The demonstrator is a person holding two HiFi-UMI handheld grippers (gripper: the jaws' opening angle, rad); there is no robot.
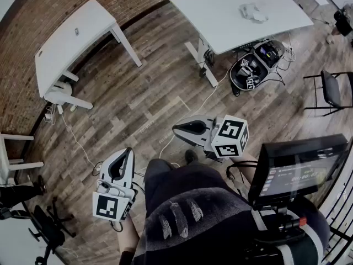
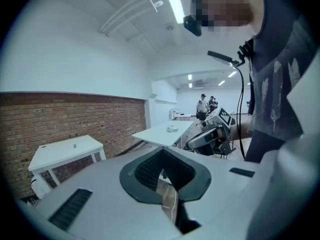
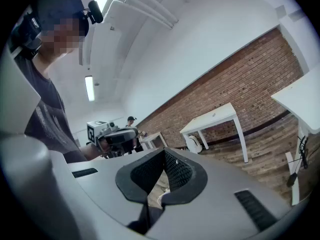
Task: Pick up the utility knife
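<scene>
Above bare wooden plank floor: grey-white left gripper and right gripper, fingers pressed together, empty, likely carried idle before any approach. Utility knife: not visible. White rectangular surface bears one unidentifiable pale item.

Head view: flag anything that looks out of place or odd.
Loose cables trail across the wooden floor, and an open black case of gear sits on the floor by the large white table. No utility knife shows anywhere.
</scene>
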